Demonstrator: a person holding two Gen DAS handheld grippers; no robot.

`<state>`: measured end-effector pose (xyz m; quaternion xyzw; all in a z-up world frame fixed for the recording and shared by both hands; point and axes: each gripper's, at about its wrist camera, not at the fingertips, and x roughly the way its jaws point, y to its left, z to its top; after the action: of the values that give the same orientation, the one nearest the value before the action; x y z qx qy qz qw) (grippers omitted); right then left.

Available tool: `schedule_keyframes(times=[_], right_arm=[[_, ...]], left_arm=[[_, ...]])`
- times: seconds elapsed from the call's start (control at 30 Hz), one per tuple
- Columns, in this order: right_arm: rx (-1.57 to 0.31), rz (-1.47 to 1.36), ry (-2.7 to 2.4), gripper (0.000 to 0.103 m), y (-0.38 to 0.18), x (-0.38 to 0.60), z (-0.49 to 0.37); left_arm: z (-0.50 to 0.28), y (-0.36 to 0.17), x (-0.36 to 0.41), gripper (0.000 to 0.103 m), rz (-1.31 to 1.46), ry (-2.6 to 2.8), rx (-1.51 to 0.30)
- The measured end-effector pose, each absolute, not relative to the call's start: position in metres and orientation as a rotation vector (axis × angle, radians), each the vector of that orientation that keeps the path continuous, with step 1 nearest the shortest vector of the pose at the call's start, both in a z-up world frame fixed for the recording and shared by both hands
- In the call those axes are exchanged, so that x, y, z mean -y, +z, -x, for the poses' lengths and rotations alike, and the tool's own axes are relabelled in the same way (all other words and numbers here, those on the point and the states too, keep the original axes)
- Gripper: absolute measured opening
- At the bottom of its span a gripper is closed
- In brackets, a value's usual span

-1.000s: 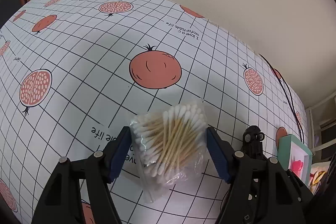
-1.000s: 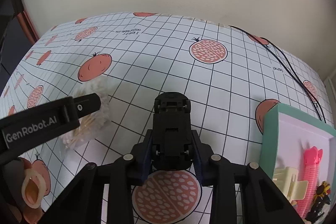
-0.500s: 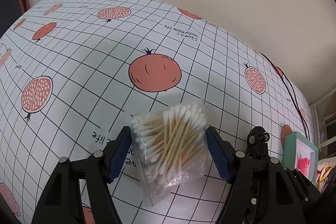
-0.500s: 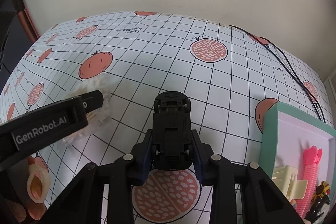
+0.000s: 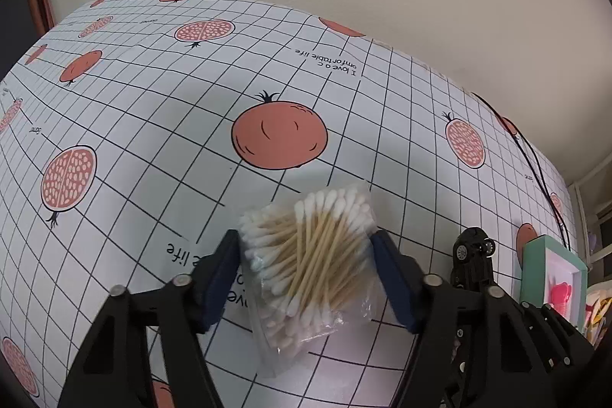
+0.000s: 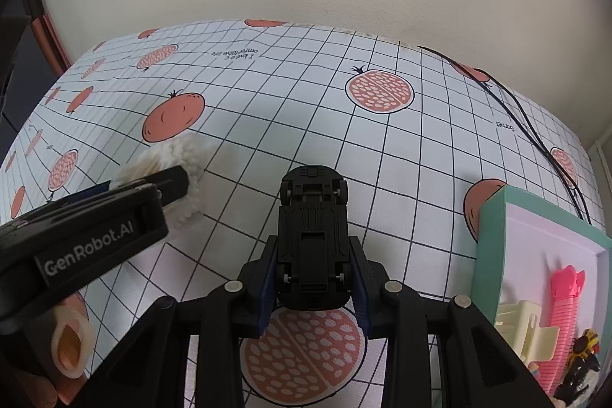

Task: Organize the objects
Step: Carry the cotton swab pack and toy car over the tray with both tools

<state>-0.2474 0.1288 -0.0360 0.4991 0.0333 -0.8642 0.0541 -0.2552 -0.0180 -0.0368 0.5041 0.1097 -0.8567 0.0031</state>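
Observation:
A clear bag of cotton swabs (image 5: 310, 255) with wooden sticks is clamped in my left gripper (image 5: 308, 278), held above the pomegranate-print tablecloth (image 5: 153, 125). My right gripper (image 6: 311, 278) is shut on a black toy car (image 6: 311, 236), underside up, nose pointing away. The toy car (image 5: 472, 255) also shows at the right of the left wrist view. In the right wrist view the left gripper (image 6: 95, 228) with the swab bag (image 6: 179, 159) sits to the left, level with the car. A teal-rimmed tray (image 6: 491, 243) lies at the right.
The tray holds a pink comb (image 6: 564, 312), a cream hair claw (image 6: 524, 327) and a small black-and-yellow item (image 6: 581, 358). A black cable (image 6: 512, 113) runs along the table's far right by the beige wall. A hand (image 6: 57, 358) grips the left tool.
Both grippers have moved slightly back from the wall with their loads; the left gripper and swab bag have shifted closer to the right gripper and the car.

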Motion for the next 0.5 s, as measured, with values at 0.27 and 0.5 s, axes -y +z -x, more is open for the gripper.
schedule_keyframes(times=[0.27, 0.5], right_arm=[[-0.114, -1.527, -2.613, 0.036, -0.0355, -0.128, 0.2447], [-0.114, -1.551, -2.605, 0.035, -0.0346, -0.1308, 0.2413]], left_arm=[[0.2539, -0.035, 0.0202, 0.058, -1.577, -2.678, -0.382], [0.2516, -0.0325, 0.0212, 0.055, -1.584, -2.653, -0.405]])
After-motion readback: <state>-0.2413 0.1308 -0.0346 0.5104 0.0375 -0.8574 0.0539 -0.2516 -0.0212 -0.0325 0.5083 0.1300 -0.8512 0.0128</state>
